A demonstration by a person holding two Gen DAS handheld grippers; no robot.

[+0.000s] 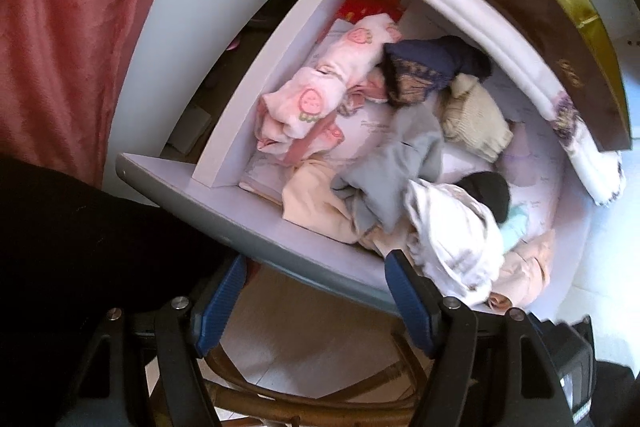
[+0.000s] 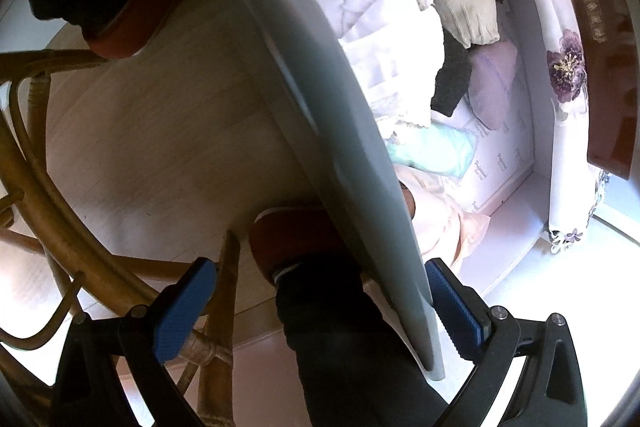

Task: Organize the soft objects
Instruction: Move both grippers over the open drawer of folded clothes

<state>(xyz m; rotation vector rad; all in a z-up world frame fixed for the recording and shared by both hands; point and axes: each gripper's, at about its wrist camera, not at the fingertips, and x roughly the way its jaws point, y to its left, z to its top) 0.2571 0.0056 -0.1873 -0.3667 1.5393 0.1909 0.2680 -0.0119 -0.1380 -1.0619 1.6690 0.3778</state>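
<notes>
A pink curtain (image 1: pixel 60 39) hangs at the far left, beside a pulled-out grey drawer (image 1: pixel 224 227) full of loose clothes. Inside, from left: a strawberry-print pink piece (image 1: pixel 316 95), a peach one (image 1: pixel 316 203), a grey one (image 1: pixel 404 163), a navy one (image 1: pixel 432 67), a cream knit (image 1: pixel 476 123) and a white garment (image 1: pixel 452 239) against the front edge. The left gripper (image 1: pixel 316 295) hangs just outside the drawer front, fingers spread and empty. The right gripper (image 2: pixel 320 307) is also spread wide, straddling the drawer's front panel without touching it; a red slipper (image 2: pixel 288 239) and a rattan chair (image 2: pixel 60 187) lie below.
</notes>
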